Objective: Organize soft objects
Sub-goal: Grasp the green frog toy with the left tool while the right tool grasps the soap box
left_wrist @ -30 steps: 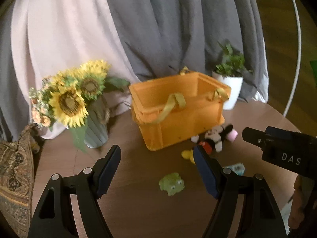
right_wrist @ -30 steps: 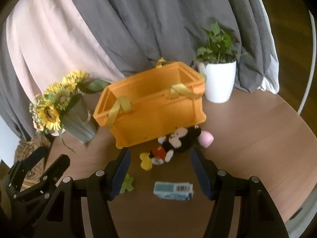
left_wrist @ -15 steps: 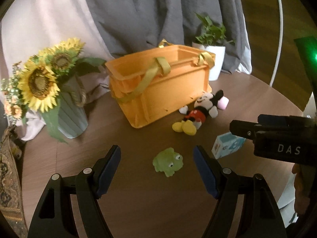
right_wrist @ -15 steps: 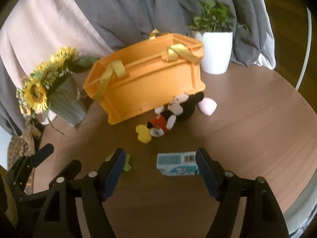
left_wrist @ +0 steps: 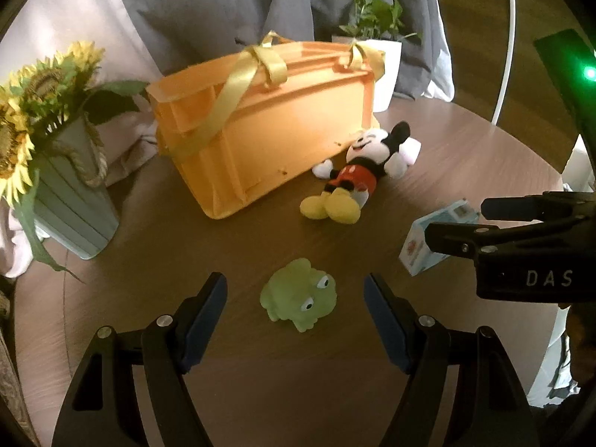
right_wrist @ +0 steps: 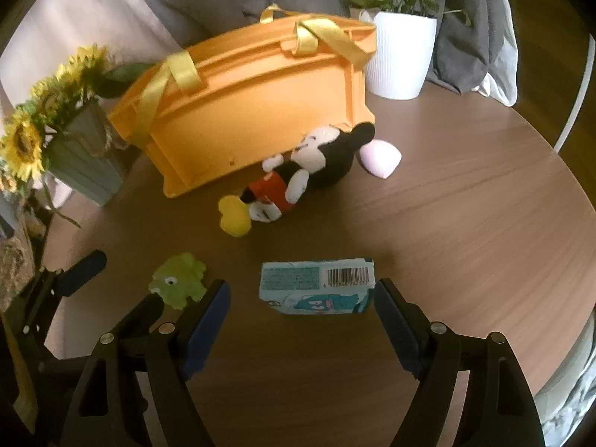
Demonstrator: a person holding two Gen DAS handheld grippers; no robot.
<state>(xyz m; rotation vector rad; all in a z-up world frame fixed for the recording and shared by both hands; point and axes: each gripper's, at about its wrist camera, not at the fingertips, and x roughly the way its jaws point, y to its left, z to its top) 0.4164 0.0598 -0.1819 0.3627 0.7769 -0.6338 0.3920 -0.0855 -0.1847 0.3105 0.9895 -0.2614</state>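
A green frog toy lies on the round wooden table, between the open fingers of my left gripper. It also shows in the right wrist view. A light-blue tissue pack lies between the open fingers of my right gripper; it shows in the left wrist view. A Mickey Mouse plush lies against the orange basket with yellow handles. A pink soft piece lies beside the plush's head.
A grey vase of sunflowers stands at the left. A white pot with a green plant stands behind the basket. Grey and pale curtains hang behind. The table's edge curves at the right.
Both grippers have moved forward and down toward the table. The frog now sits between the left fingers and the tissue pack between the right fingers. Both stay open.
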